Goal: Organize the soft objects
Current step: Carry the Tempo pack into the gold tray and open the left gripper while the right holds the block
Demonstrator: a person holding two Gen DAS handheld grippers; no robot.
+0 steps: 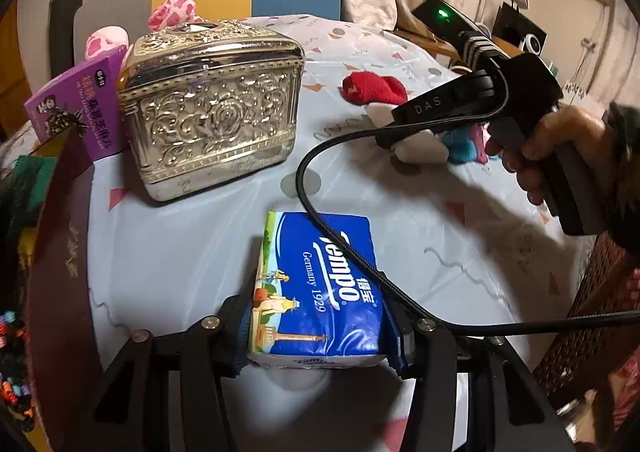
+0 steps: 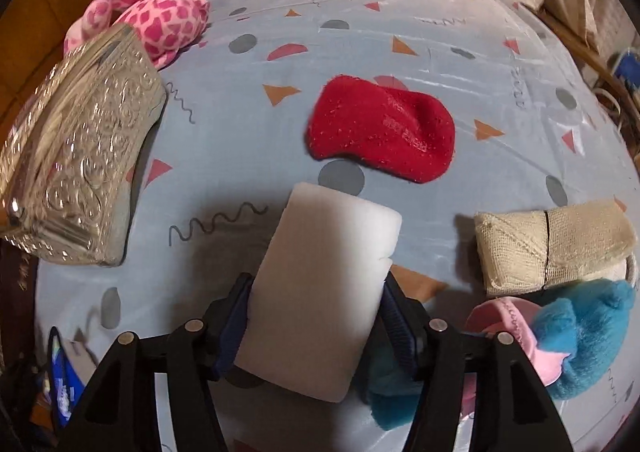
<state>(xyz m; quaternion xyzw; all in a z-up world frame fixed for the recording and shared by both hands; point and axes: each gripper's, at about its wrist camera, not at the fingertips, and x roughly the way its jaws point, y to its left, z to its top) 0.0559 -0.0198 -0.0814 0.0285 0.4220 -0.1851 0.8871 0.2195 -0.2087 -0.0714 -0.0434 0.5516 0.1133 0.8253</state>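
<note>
Left tongs [image 1: 320,336] are clamped on the tissue pack [image 1: 316,288], held just above the desk [image 1: 180,252] on the near side of the silver box [image 1: 212,107]. Right tongs [image 2: 316,320] straddle the white sponge [image 2: 324,284]; both pads appear to touch its sides, though I cannot tell how firmly they press.

Risks, as judged:
- The cable [image 1: 320,211] lies across the pack and may snag or drag it when either hand moves.
- The sponge may slip if the hold is loose.
- The right tongs may brush the blue plush [image 2: 576,336], close beside them.

Room: the desk is open between the box and the red cloth [image 2: 380,131]. A dark tray [image 1: 56,252] borders the box's left; the pink toy [image 2: 160,23] sits behind it. The gauze roll [image 2: 552,248] lies far from the box, near the desk edge.
</note>
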